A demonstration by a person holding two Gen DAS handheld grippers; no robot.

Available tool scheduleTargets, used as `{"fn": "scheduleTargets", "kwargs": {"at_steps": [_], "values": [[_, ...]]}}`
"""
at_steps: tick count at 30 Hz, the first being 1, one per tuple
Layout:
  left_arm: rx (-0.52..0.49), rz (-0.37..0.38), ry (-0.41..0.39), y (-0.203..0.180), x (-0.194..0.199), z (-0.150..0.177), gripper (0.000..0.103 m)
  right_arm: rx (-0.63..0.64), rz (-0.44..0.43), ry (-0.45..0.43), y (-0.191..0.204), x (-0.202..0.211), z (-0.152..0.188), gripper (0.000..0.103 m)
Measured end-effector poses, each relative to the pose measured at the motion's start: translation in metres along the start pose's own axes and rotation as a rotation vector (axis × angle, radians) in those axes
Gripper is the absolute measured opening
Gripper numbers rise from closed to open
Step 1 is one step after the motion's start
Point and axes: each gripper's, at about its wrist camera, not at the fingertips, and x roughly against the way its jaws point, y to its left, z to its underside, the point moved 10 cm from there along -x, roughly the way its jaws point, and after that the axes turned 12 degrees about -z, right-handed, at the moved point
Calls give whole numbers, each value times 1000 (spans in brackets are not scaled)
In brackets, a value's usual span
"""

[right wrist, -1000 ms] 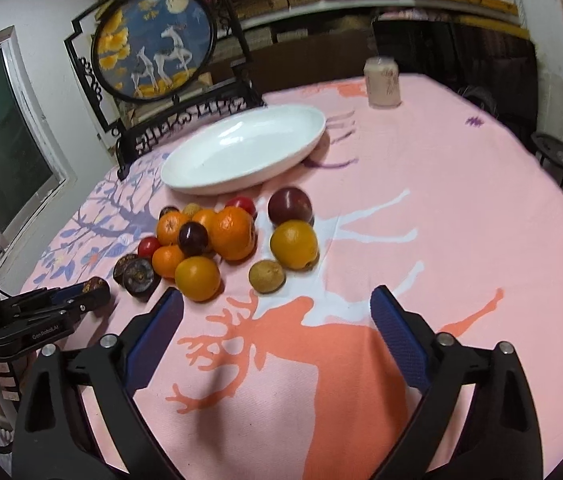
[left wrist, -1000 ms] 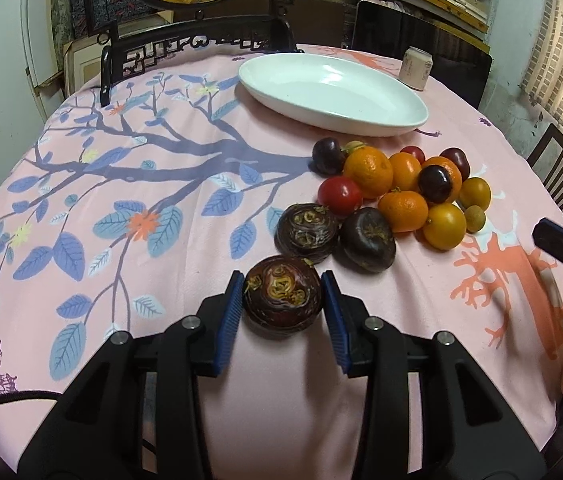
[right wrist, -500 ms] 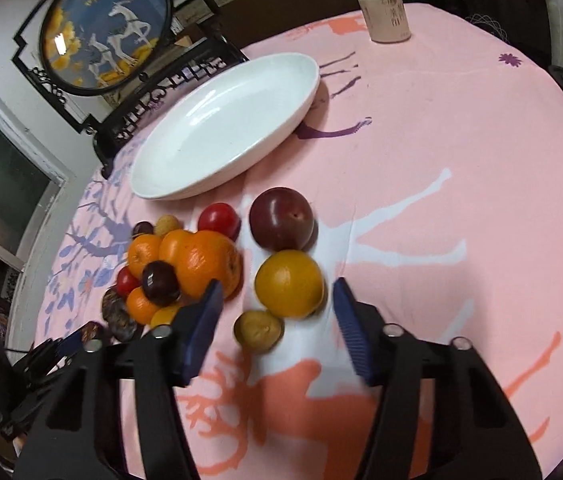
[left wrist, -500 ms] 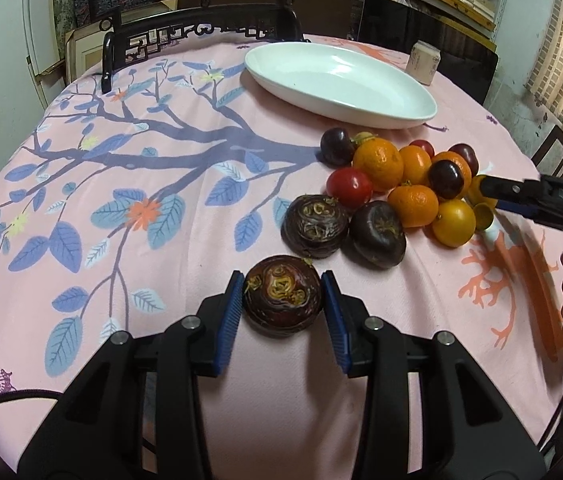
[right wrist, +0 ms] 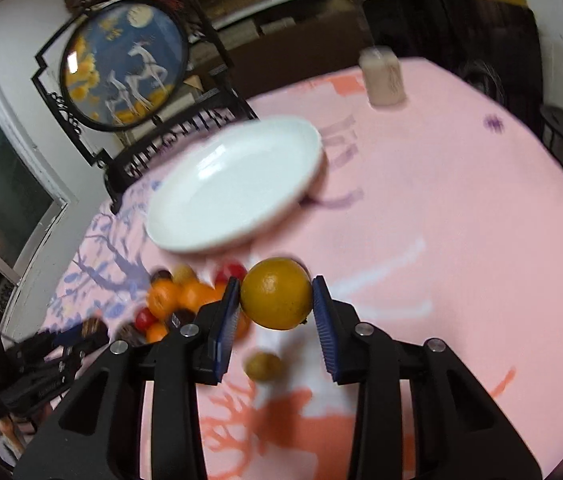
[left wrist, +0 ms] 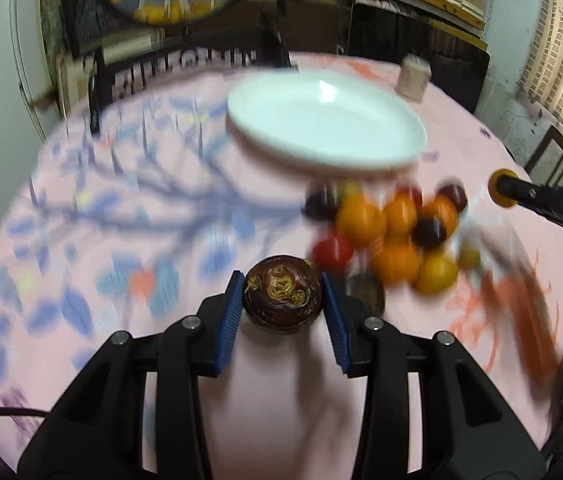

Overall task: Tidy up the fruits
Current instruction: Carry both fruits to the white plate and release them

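Above the tabletop's near edge, left gripper (left wrist: 283, 307) clamps 1 hard-shelled mangosteen (left wrist: 282, 295) at its equator; right gripper (right wrist: 275, 309) pinches 1 firm, smooth orange (right wrist: 276, 293) likewise, slip-prone.

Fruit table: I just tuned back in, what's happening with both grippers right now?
Each gripper is carrying a fruit. The left gripper is shut on a dark mangosteen, and the right gripper is shut on an orange, held above the tablecloth. The white plate ahead has nothing on it yet. The rest of the fruit pile sits on the cloth near the plate.
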Motion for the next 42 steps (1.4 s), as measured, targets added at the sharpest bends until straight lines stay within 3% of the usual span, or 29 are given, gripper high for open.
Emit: {"fn": "scheduleTargets", "kwargs": {"at_steps": [6, 12, 14, 15, 16, 17, 21, 26, 29, 31, 34, 37, 42], "values": [[19, -9, -16, -19, -33, -77, 40, 17, -12, 7, 19, -45, -50, 37], [2, -16, 16, -36, -76, -100, 40, 4, 28, 40, 5, -95, -64, 37], [12, 1, 26, -39, -86, -102, 41, 17, 47, 51, -2, -104, -64, 44], [23, 14, 23, -39, -90, -103, 49, 22, 51, 43, -4, -104, -66, 62], [22, 16, 19, -39, -91, -103, 55, 25, 57, 29, -6, -102, -67, 70], [19, 12, 10, -39, -90, -104, 63, 31, 65, 3, -7, -99, -70, 70], [21, 1, -35, -31, -76, -105, 63, 41, 44, -64, -2, -77, -78, 70], [66, -60, -71, 0, -54, -91, 75, 50, 40, -120, 2, -42, -68, 70], [112, -60, -56, 16, -46, -66, 83, 59, 47, -127, 2, -24, -45, 72], [109, -95, -42, 24, -40, -44, 86, 64, 73, -126, -2, -16, -31, 80], [106, -150, -31, 36, -30, -13, 88, 23, 73, -133, -9, -2, -10, 85], [125, -132, -29, 43, -20, 7, 91, -33, 37, -146, -16, 14, 7, 90], [122, -101, -15, 42, -13, 26, 91, -118, 12, -149, -31, 24, 19, 91]]}}
